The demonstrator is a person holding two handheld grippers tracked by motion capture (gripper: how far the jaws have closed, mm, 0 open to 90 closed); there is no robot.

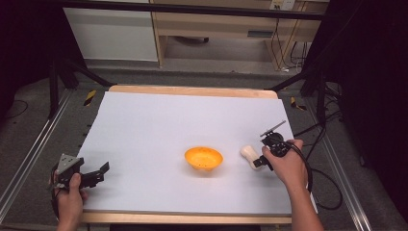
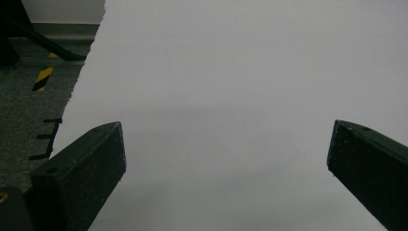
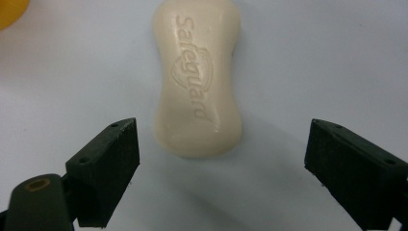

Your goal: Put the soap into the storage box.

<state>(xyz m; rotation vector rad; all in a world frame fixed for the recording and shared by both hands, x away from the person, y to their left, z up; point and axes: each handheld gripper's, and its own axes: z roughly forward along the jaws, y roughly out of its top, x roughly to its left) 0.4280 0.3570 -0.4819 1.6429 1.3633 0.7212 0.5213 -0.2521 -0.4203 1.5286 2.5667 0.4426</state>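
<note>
A cream bar of soap (image 1: 248, 155) (image 3: 197, 77) with raised lettering lies flat on the white table sheet, right of an orange bowl (image 1: 203, 159). My right gripper (image 1: 259, 162) (image 3: 221, 163) is open just short of the soap's near end, its jaws wide and the bar lying ahead of them, untouched. A corner of the orange bowl (image 3: 10, 12) peeks in at the top left of the right gripper view. My left gripper (image 1: 98, 174) (image 2: 226, 159) stands open near the table's front left corner with bare sheet between its jaws.
The white sheet (image 1: 183, 120) covers a wooden table top. Grey floor with yellow-black tape (image 2: 43, 78) lies past the left edge. A cable trails from the right gripper off the table's right side.
</note>
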